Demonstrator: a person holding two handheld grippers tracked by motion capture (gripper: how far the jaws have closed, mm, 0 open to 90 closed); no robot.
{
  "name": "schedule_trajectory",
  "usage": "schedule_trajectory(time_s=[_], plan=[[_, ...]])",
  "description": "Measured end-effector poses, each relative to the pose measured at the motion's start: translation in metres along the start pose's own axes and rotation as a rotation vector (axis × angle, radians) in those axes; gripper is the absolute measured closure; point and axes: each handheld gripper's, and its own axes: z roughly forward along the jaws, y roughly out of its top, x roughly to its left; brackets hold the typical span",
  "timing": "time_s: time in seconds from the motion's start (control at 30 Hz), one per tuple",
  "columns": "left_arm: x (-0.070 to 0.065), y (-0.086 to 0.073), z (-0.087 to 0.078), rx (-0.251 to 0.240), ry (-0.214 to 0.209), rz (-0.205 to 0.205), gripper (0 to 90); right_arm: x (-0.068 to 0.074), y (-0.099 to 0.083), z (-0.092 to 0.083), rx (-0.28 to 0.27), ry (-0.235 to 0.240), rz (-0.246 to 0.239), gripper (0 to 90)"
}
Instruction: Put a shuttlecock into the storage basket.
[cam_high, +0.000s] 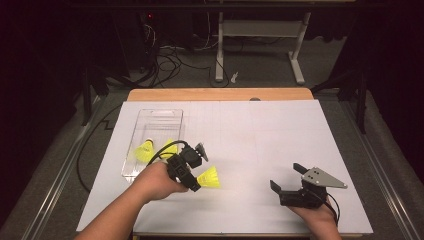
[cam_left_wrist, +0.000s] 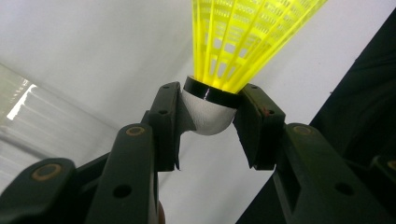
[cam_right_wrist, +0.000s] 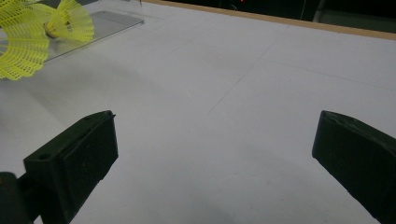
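shuttlecock (cam_high: 210, 177) in left claw (cam_high: 196, 184), clear box (cam_high: 165, 116) beside

So the desk (cam_high: 280, 140) has a wooden top, you can see the bare wood strip along the far edge, and nearly all of it is covered by a big white sheet (cam_high: 260, 130) with faint grid lines. Sitting right on that sheet is a clear plastic box (cam_high: 165, 116), over toward the left side and about midway back. Right of the box the sheet is just plain white. Past the box, beyond the desk's far edge, there's grey floor (cam_high: 260, 75) with some cables on it.
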Motion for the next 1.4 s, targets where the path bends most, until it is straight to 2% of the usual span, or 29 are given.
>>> schedule_trajectory(time_s=[0.37, 0.43, 0.7, 1.0, 1.4], plan=[[0.002, 0.001, -0.018, -0.007, 0.004, -0.005, 62.2, 0.001, 0.0, 0.001, 0.005, 0.003, 0.003, 1.2], [0.002, 0.001, -0.021, -0.007, -0.007, -0.003, 62.2, 0.001, 0.0, 0.001, 0.005, 0.005, -0.003, 1.2], [0.004, 0.0, -0.034, -0.017, 0.002, -0.014, 62.3, 0.002, -0.001, 0.003, 0.012, 0.014, -0.006, 0.9], [0.01, -0.004, -0.036, -0.021, 0.015, -0.025, 62.4, 0.002, -0.001, 0.002, 0.012, 0.011, -0.001, 0.9], [0.02, -0.018, -0.038, -0.033, 0.005, -0.047, 62.4, 0.002, -0.002, 0.003, 0.02, 0.01, -0.005, 0.9]])
